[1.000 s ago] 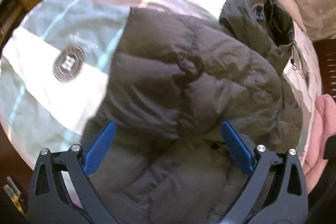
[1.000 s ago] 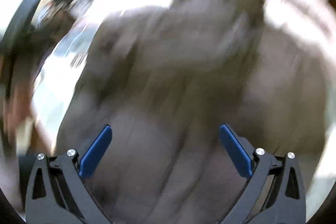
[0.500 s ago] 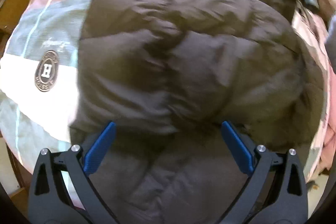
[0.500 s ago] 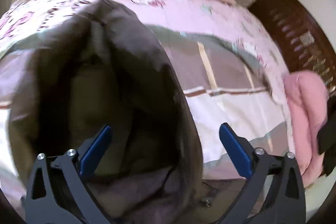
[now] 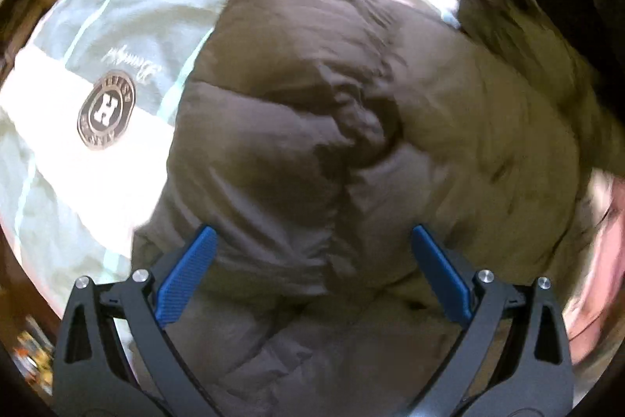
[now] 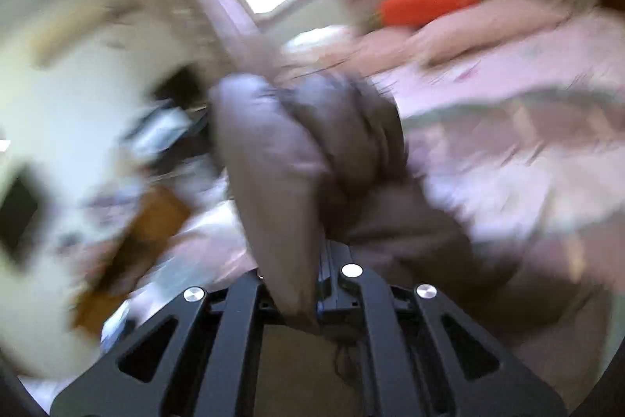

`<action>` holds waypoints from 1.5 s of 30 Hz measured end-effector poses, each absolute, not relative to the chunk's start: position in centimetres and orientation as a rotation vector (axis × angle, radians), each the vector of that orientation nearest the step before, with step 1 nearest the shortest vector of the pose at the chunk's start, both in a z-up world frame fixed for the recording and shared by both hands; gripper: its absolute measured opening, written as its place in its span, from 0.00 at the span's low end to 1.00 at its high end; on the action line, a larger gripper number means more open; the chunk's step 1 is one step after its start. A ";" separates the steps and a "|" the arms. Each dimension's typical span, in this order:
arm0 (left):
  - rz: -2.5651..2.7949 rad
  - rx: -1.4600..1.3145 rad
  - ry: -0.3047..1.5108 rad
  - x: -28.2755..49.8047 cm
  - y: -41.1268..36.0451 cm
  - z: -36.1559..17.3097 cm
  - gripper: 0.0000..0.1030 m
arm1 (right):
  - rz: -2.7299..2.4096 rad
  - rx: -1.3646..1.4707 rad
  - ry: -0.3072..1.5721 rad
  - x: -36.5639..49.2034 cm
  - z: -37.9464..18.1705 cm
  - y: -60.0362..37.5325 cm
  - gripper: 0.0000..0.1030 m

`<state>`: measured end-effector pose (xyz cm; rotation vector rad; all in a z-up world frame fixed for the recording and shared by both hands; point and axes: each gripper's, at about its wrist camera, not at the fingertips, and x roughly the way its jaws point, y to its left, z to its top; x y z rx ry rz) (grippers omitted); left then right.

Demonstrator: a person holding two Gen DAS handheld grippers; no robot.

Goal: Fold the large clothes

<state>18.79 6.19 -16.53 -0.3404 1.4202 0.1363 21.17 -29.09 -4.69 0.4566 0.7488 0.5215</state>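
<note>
Right wrist view heavily motion-blurred; room detail at 9 o'clock unreadable, orange object (image 6: 427,4) at 1 o'clock indistinct. Puffer jacket (image 5: 332,151), dark brown, spread on patterned bedspread (image 5: 117,38); hood end at 2 o'clock cut off, smeared. Left gripper (image 5: 312,284) poised over jacket's lower part, jaws spread wide, nothing between. Right gripper (image 6: 318,284) tilted, jaws pinching a raised jacket fold (image 6: 273,182).

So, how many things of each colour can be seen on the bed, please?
Dark brown: 1, the puffer jacket
Orange: 1, an orange object, too blurred to identify
Pink: 1, the pink bedding
Striped with round logo: 1, the cover
Total: 4
</note>
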 end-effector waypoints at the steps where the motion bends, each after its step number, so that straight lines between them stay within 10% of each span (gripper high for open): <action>1: 0.143 -0.362 1.413 18.8 6.6 -16.3 0.98 | 0.410 0.392 0.836 19.4 -6.5 -30.2 0.14; 4: 0.208 -0.393 1.352 18.0 8.0 -15.2 0.98 | 0.115 0.263 1.055 16.1 -10.3 -32.0 0.36; 6: 0.228 -0.394 1.343 18.0 8.6 -15.0 0.98 | -0.018 0.205 1.110 13.9 -11.1 -32.2 0.69; 12: 0.230 -0.462 1.380 18.1 9.6 -16.0 0.98 | -0.129 -0.077 1.078 9.5 -8.5 -28.6 0.93; 15: 0.216 -0.463 1.386 18.1 9.5 -16.1 0.98 | -0.128 -0.160 1.119 7.6 -7.7 -26.3 0.92; 25: 0.142 -0.452 1.361 16.9 7.7 -14.3 0.98 | 0.219 1.360 1.241 14.3 -14.4 -24.5 0.99; 29: 0.124 -0.453 1.367 16.7 7.5 -14.0 0.98 | 0.097 1.344 1.291 14.3 -16.5 -23.7 0.36; 38: 0.152 -0.544 1.322 15.7 9.9 -13.1 0.98 | 0.200 0.584 1.062 4.0 -7.7 -27.0 0.24; 40: 0.149 -0.517 1.318 15.6 9.4 -13.0 0.98 | 0.139 0.509 1.183 2.2 -11.6 -26.9 0.28; 45: 0.022 -0.417 1.288 15.6 6.2 -12.3 0.98 | 0.025 0.536 1.171 -1.0 -14.4 -28.5 0.95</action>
